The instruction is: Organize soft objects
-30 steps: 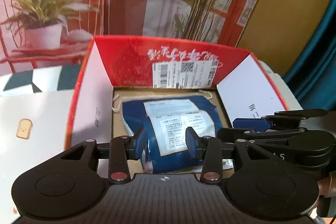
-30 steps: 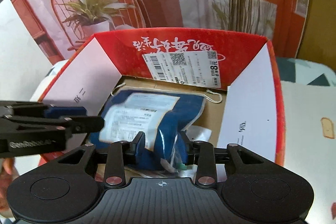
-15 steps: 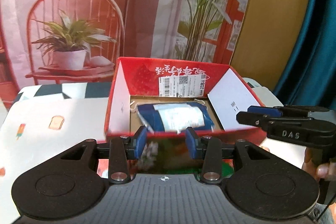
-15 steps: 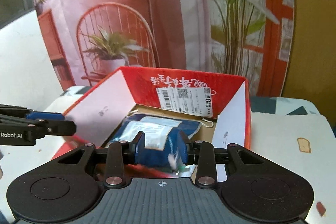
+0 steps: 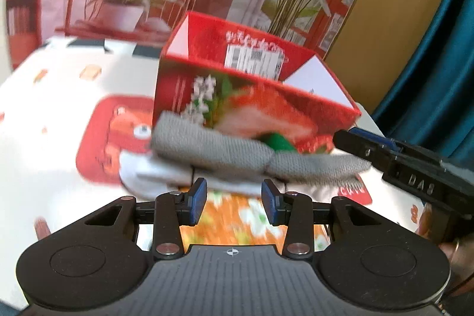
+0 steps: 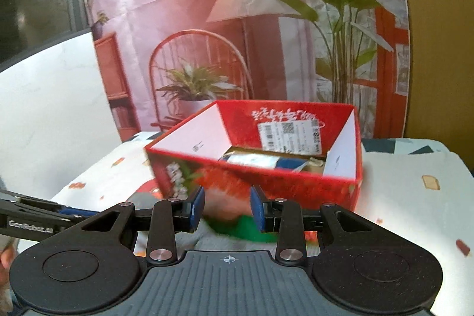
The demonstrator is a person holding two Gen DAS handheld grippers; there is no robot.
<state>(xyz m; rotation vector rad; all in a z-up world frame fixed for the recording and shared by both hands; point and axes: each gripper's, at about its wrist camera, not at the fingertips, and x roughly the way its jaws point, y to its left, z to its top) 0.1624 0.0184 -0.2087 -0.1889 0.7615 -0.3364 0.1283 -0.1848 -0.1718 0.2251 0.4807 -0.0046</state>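
"das" marks the right hand-held gripper (image 5: 355, 142); "cenrobot.ai" marks the left hand-held gripper (image 6: 71, 211).

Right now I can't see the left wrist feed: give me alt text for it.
The open left tool points at a grey knitted cloth lying against the front of a red cardboard box on a white patterned tablecloth. The right tool reaches in from the right.

Socks (image 5: 237, 156) lie before the box (image 5: 251, 108), apparently touching it.
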